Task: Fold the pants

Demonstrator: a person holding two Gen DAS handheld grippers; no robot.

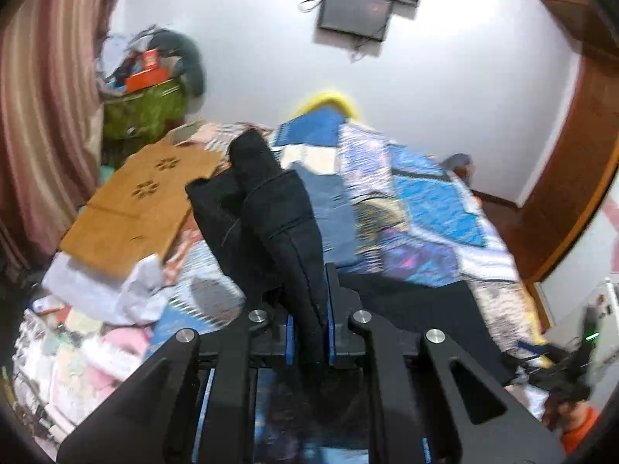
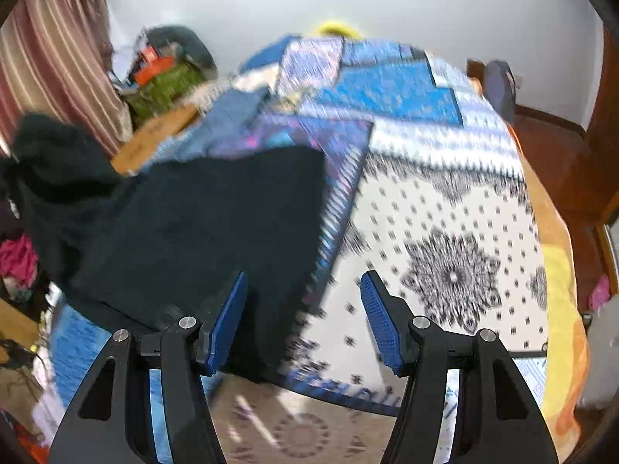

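Note:
The black pants [image 1: 267, 208] are bunched and lifted in the left wrist view, standing up between my fingers. My left gripper [image 1: 309, 309] is shut on this fabric. In the right wrist view the pants [image 2: 201, 224] lie spread on the patchwork bedspread [image 2: 445, 201], with one end raised at the left edge. My right gripper [image 2: 303, 309] is open and empty, hovering over the near right edge of the pants, one blue pad [image 2: 228, 317] above the black cloth and the other over the white patterned part.
A brown cardboard sheet [image 1: 135, 205] lies on the bed's left side beside crumpled white cloth [image 1: 108, 290]. A green basket [image 1: 143, 112] full of clutter stands by the striped curtain [image 1: 42, 116]. A screen [image 1: 356, 7] hangs on the far wall. Wooden furniture [image 1: 572, 178] stands right.

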